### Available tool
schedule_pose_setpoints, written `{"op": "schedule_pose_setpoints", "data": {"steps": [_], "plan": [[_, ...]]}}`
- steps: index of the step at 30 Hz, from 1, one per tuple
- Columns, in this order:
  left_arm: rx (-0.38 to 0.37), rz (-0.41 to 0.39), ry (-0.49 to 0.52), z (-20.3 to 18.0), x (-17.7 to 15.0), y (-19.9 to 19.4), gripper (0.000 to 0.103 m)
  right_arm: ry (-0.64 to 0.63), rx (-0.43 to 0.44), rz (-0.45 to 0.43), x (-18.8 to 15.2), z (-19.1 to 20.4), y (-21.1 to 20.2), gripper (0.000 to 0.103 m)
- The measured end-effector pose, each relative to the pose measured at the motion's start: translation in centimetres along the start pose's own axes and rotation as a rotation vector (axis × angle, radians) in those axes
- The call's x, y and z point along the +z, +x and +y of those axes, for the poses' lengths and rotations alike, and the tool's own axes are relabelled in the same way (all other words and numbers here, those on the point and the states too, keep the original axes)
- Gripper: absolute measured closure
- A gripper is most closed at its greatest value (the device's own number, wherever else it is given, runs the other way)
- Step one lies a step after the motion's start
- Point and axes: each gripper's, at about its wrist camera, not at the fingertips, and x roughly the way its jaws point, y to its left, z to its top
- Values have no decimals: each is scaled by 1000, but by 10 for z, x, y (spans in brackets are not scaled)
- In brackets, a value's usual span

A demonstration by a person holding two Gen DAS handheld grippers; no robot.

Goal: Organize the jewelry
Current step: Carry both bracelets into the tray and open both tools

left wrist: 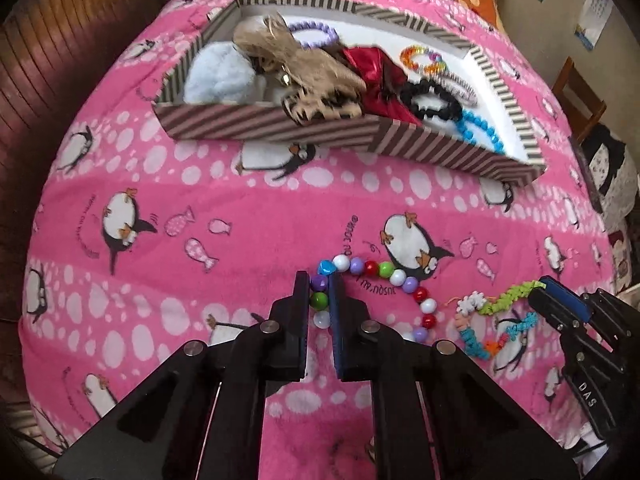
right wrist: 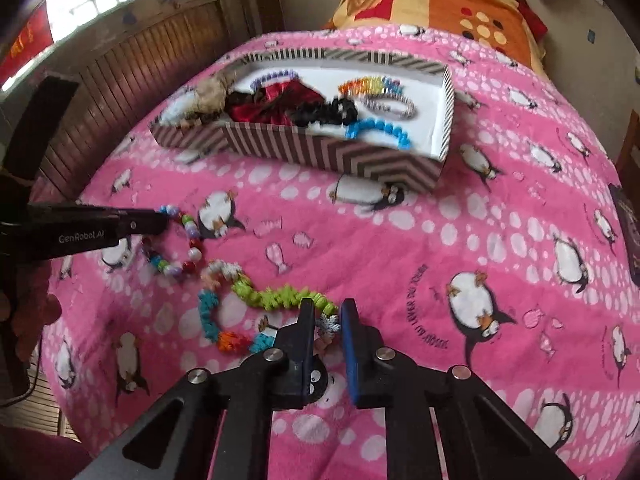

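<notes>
A bracelet of large round coloured beads (left wrist: 394, 278) lies on the pink penguin blanket (left wrist: 240, 220). My left gripper (left wrist: 319, 280) is shut on its left side, with the green and purple beads between the fingers. It also shows in the right wrist view (right wrist: 176, 240). A spiky green, blue and orange bracelet (right wrist: 256, 300) lies beside it. My right gripper (right wrist: 327, 305) is closed on its right end, at the green part; in the left wrist view it (left wrist: 538, 286) pinches the green end (left wrist: 508, 300).
A striped box (left wrist: 276, 128) at the back holds hair clips, a red bow, a black scrunchie and several bead bracelets; it also shows in the right wrist view (right wrist: 336, 156). An orange patterned blanket (right wrist: 460, 4) lies beyond. A wooden panel wall (right wrist: 132, 64) runs left.
</notes>
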Motion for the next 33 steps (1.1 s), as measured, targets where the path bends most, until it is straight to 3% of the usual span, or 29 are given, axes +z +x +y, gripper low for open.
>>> {"op": "schedule_pose_setpoints", "data": {"steps": [6, 13, 25, 33], "plan": [[-32, -84, -16, 6, 13, -42, 95, 4, 1, -69, 18, -4, -29, 91], [-13, -167, -7, 12, 28, -79, 95, -13, -23, -136, 44, -7, -54, 91], [11, -264, 36, 6, 80, -110, 95, -49, -46, -196, 101, -18, -69, 91], [9, -268, 56, -10, 136, -95, 95, -74, -26, -184, 149, -21, -43, 91]]}}
